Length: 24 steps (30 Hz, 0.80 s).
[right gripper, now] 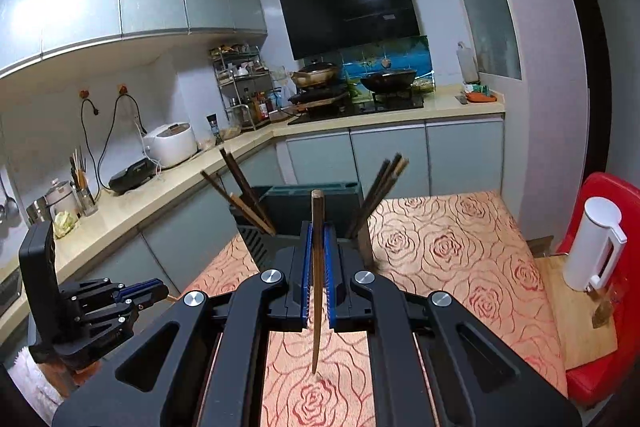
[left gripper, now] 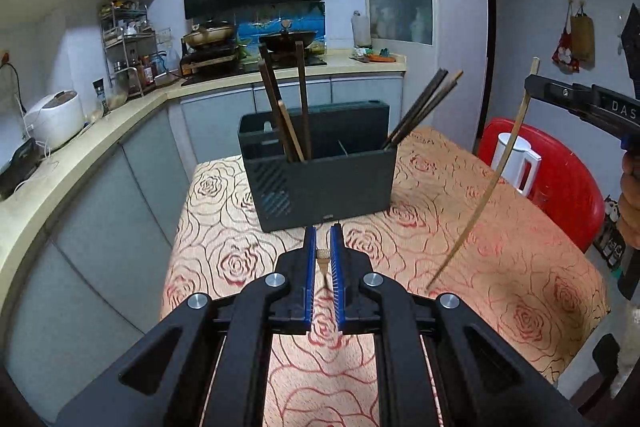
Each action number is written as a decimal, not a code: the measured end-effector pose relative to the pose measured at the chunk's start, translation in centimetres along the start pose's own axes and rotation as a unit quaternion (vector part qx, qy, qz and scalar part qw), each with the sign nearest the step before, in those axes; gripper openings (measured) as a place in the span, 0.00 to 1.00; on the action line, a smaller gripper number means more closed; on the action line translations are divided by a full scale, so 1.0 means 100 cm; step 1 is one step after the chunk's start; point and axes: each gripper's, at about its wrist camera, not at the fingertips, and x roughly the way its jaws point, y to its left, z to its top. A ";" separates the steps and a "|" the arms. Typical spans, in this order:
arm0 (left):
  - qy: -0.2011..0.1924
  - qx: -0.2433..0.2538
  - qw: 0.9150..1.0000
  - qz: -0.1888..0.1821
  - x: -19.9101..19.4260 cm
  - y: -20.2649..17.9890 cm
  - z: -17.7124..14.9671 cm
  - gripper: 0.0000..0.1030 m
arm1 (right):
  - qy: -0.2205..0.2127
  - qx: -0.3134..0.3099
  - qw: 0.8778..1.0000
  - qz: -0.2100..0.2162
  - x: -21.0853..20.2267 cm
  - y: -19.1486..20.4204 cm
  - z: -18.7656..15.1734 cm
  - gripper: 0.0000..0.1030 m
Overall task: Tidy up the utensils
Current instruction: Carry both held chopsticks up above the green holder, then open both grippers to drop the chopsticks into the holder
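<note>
A dark grey utensil holder stands on the rose-patterned table. Dark chopsticks lean in its left compartment, and more chopsticks lean in its right one. My left gripper hovers just before the holder, shut on a light wooden chopstick that I see end-on. My right gripper is shut on a long bamboo chopstick, which hangs slanting over the table's right half. In the right wrist view the holder sits right behind the pads. The left gripper shows at lower left.
A white jug stands on a red chair right of the table. A kitchen counter with a rice cooker runs along the left. The stove with pans is behind the holder. A hand is at the right edge.
</note>
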 end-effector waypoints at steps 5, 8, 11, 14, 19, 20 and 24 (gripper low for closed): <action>0.007 0.000 1.000 -0.021 -0.003 0.010 0.028 0.07 | -0.004 -0.013 1.000 -0.005 0.005 0.004 0.022 0.06; 0.003 0.004 1.000 -0.030 -0.009 0.014 0.048 0.07 | -0.013 -0.025 1.000 -0.011 0.006 0.010 0.039 0.06; -0.008 0.004 0.999 -0.035 -0.015 0.018 0.073 0.07 | -0.025 -0.031 0.999 -0.014 0.006 0.012 0.055 0.06; -0.022 0.005 0.999 -0.039 -0.019 0.018 0.096 0.07 | -0.039 -0.035 0.998 -0.019 0.008 0.015 0.072 0.06; -0.047 0.012 0.998 -0.035 -0.017 0.008 0.136 0.07 | -0.059 -0.037 0.997 -0.036 0.018 0.012 0.102 0.06; -0.051 0.014 0.998 -0.034 -0.016 0.005 0.141 0.07 | -0.062 -0.038 0.997 -0.039 0.020 0.011 0.106 0.06; -0.072 0.028 0.997 -0.023 -0.008 -0.010 0.167 0.07 | -0.074 -0.043 0.995 -0.054 0.034 0.009 0.123 0.06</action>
